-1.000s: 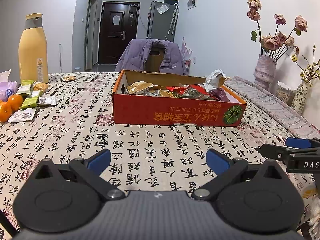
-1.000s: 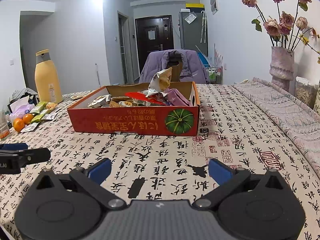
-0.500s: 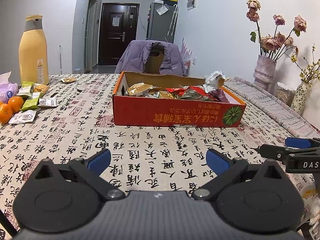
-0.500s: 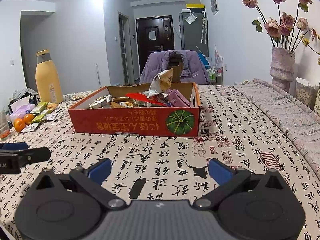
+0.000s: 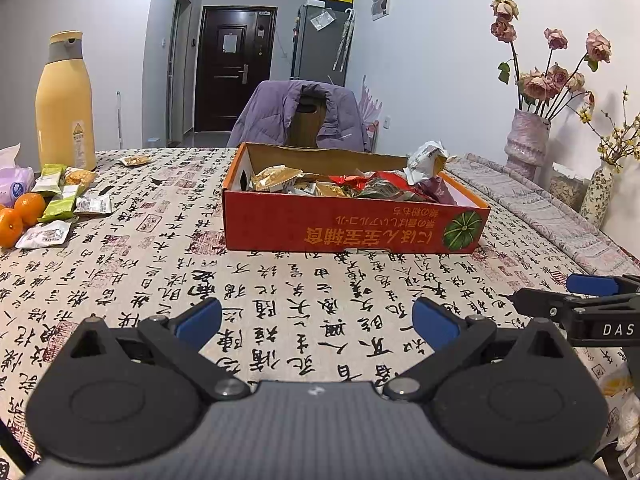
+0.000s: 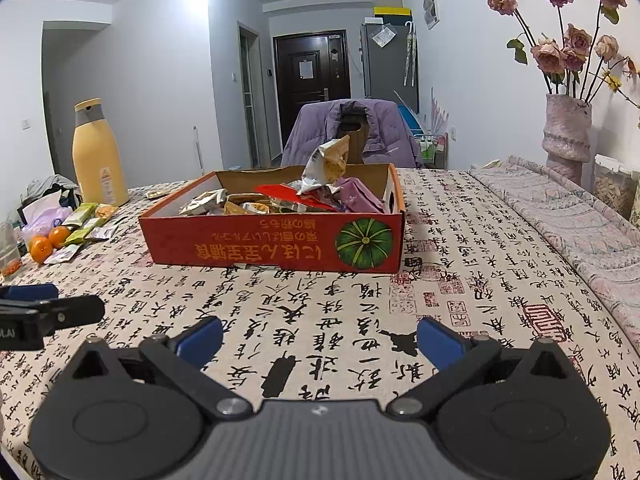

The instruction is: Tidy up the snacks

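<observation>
We hold the left gripper and right gripper low over the worktop, fingers spread and empty. The red box of snacks sits at frame centre; loose packets wait at left edge, likely next to gather.

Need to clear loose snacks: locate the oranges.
The oranges sit at the table's far left in both views, beside the green snack packets, left of the red box.
</observation>
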The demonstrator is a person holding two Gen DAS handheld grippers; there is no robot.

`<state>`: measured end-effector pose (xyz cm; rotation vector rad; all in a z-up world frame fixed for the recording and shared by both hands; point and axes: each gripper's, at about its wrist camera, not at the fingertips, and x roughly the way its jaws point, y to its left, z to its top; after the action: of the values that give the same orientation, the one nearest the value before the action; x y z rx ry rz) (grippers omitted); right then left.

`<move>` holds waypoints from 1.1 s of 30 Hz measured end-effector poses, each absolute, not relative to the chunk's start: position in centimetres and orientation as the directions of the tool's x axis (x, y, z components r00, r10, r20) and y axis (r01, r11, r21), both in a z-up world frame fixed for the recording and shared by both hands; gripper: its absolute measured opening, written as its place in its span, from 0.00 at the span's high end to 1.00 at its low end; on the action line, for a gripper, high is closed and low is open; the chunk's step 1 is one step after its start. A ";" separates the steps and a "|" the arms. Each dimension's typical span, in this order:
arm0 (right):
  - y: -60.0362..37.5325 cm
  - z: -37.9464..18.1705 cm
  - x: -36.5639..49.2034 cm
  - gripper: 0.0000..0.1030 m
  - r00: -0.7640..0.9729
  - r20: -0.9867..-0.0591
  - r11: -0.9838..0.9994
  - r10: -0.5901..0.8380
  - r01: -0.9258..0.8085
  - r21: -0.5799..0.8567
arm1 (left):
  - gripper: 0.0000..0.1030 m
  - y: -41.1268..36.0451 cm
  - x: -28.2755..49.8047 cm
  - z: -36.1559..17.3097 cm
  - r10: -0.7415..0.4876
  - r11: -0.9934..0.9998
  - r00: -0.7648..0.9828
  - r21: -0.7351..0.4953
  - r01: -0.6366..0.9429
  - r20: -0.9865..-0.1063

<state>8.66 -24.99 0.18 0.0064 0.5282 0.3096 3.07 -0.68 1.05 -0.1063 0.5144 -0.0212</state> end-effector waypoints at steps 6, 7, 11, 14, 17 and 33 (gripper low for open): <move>-24.8 0.2 8.6 0.00 0.818 -0.496 0.953 0.293 -0.290 0.085 | 0.00 -0.7 3.0 1.0 -0.050 0.994 0.871 -0.107 -0.003 -0.490; -24.8 0.2 8.6 0.00 0.818 -0.496 0.953 0.293 -0.290 0.085 | 0.00 -0.7 3.0 0.9 -0.050 0.994 0.870 -0.107 -0.003 -0.490; -24.8 0.2 8.6 0.00 0.818 -0.495 0.953 0.293 -0.290 0.085 | 0.00 -0.7 3.0 1.0 -0.052 0.994 0.871 -0.108 -0.001 -0.489; -24.8 0.2 8.7 0.00 0.818 -0.495 0.953 0.293 -0.290 0.085 | 0.00 -0.8 2.9 0.9 -0.053 0.994 0.871 -0.108 0.000 -0.489; -24.8 0.2 8.6 0.00 0.818 -0.496 0.953 0.293 -0.290 0.085 | 0.00 -0.8 3.0 0.9 -0.053 0.994 0.869 -0.109 -0.002 -0.491; -24.7 0.2 8.6 0.00 0.817 -0.497 0.953 0.293 -0.290 0.085 | 0.00 -0.8 3.1 0.7 -0.053 0.994 0.864 -0.111 -0.003 -0.501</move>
<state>8.65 -24.72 0.18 0.0060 0.5307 0.3102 3.12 -0.77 0.71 -0.1095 0.5281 -0.0263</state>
